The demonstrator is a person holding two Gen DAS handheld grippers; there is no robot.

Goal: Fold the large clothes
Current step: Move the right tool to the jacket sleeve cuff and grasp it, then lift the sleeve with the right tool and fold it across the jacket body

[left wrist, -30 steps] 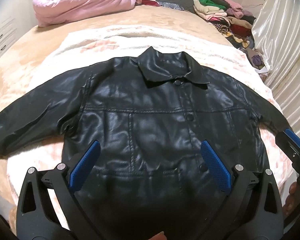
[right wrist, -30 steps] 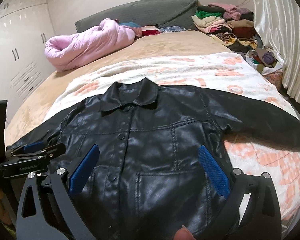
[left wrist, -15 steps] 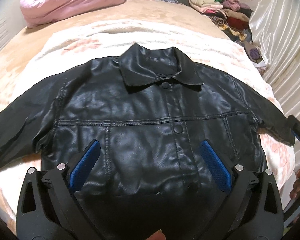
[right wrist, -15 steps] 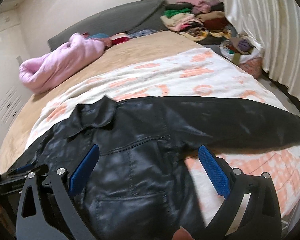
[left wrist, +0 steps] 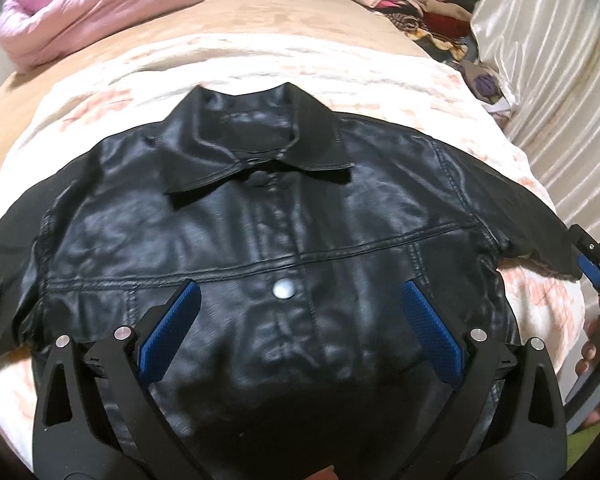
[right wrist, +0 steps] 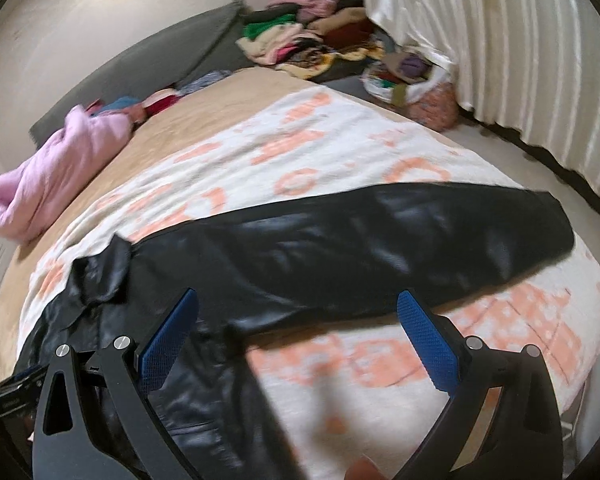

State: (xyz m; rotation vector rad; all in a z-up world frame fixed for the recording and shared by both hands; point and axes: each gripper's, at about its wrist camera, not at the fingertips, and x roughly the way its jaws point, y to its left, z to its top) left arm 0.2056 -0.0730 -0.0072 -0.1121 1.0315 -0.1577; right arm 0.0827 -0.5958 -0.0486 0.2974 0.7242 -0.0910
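Observation:
A black leather jacket [left wrist: 260, 232] lies flat, front up and buttoned, on a white and orange blanket [left wrist: 260, 60], collar away from me, sleeves spread out. My left gripper [left wrist: 296, 312] is open and empty above the jacket's chest. My right gripper [right wrist: 298, 320] is open and empty above the jacket's right armpit, and it also shows at the right edge of the left wrist view [left wrist: 592, 264]. The jacket's right sleeve [right wrist: 380, 240] stretches across the blanket to the bed's right edge.
A pink quilt [left wrist: 92, 12] lies at the far left of the bed. A pile of clothes [right wrist: 312, 40] sits at the far right corner. A white curtain [right wrist: 500, 48] hangs along the right side. A bag of clothes [right wrist: 412, 88] stands on the floor.
My left gripper has moved forward over the jacket toward the collar. My right gripper has swung right, from over the jacket's front to the right sleeve. Both stay open.

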